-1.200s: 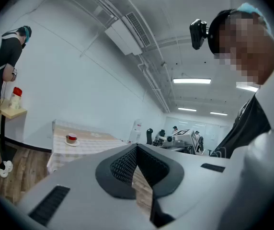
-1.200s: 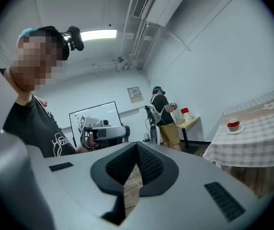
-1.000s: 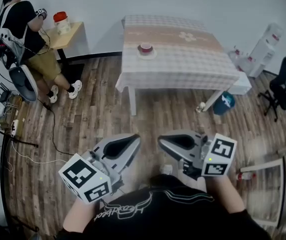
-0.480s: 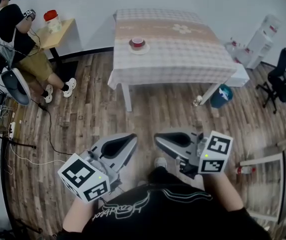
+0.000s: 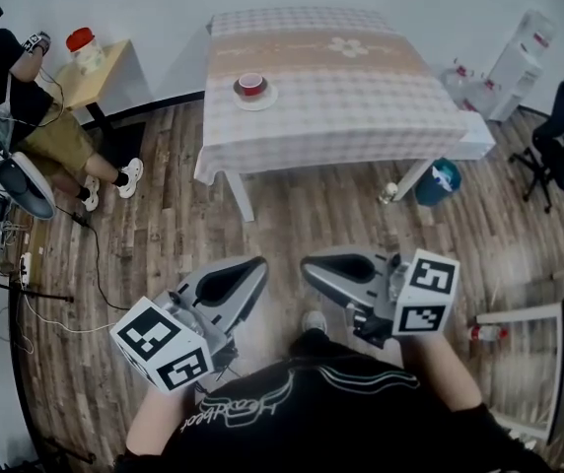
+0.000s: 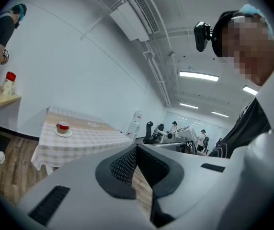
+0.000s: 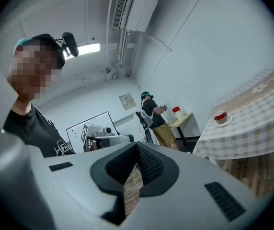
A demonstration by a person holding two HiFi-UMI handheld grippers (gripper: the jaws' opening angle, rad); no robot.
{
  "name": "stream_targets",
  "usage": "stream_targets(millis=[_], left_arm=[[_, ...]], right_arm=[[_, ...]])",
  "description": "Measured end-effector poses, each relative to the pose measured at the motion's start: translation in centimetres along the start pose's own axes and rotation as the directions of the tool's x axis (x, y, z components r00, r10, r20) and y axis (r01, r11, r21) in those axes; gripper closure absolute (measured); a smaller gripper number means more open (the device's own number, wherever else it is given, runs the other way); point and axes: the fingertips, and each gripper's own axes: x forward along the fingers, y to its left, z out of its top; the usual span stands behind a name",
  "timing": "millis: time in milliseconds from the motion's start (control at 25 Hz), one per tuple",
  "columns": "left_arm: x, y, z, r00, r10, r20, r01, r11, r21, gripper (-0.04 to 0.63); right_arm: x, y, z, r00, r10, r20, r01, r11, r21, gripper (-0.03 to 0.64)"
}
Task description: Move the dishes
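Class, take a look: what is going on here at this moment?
A person holds a grey gripper in each hand, the left gripper and the right gripper, both shut and empty, over the wooden floor. Ahead, a red cup on a white saucer sits untouched on the checked-cloth table.

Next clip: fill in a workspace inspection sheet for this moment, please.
Surface: table under a checked cloth, ahead of the person.
Job's things: red cup on a saucer, near the table's left edge.
Clutter: blue bin on the floor by a table leg.
Grippers: left gripper and right gripper both shut, empty, over the floor.
Cables: cables trail over the floor at left.
Surroundings: side table with a red-lidded jar, another person, office chair.
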Motion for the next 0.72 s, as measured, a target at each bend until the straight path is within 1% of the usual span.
stream_targets(millis=[160, 320, 400, 480, 560, 720], left_arm=[[4.3, 1.0, 1.3, 1.0, -0.01, -0.01, 0.009, 1.0, -0.029, 0.6], [8.7, 1.5, 2.7, 1.0, -0.011, -0.011, 0.01, 1.0, -0.027, 0.6], [10.7, 1.7, 3.2, 1.0, -0.012, -0.011, 0.012, 0.999, -0.03, 0.6], [12.6, 1.7, 3.9, 1.0, -0.012, -0.012, 0.012, 1.0, -0.026, 0.6], [14.5, 1.7, 4.8, 1.0, -0.007, -0.011, 0.007, 1.0, -0.021, 0.6], [16.4, 1.9, 5.4, 1.0, 0.014, -0.015, -0.014, 1.0, -0.027, 0.6]], right_arm=[[-1.7, -3.4, 2.4, 1.0, 0.0, 0.002, 0.0, 1.0, -0.009, 0.606], [-3.7, -7.1, 4.5, 1.0, -0.016, 0.02, 0.016, 1.0, -0.005, 0.606], [-4.6, -8.5, 5.3, 1.0, -0.009, 0.027, 0.009, 1.0, 0.002, 0.606], [-5.5, -9.9, 6.1, 1.0, -0.003, 0.025, 0.003, 1.0, 0.01, 0.606], [-6.5, -11.7, 7.0, 1.0, -0.015, 0.013, 0.015, 1.0, 0.022, 0.606], [-7.6, -13.9, 8.0, 0.999, -0.045, -0.002, 0.045, 0.999, 0.021, 0.606]])
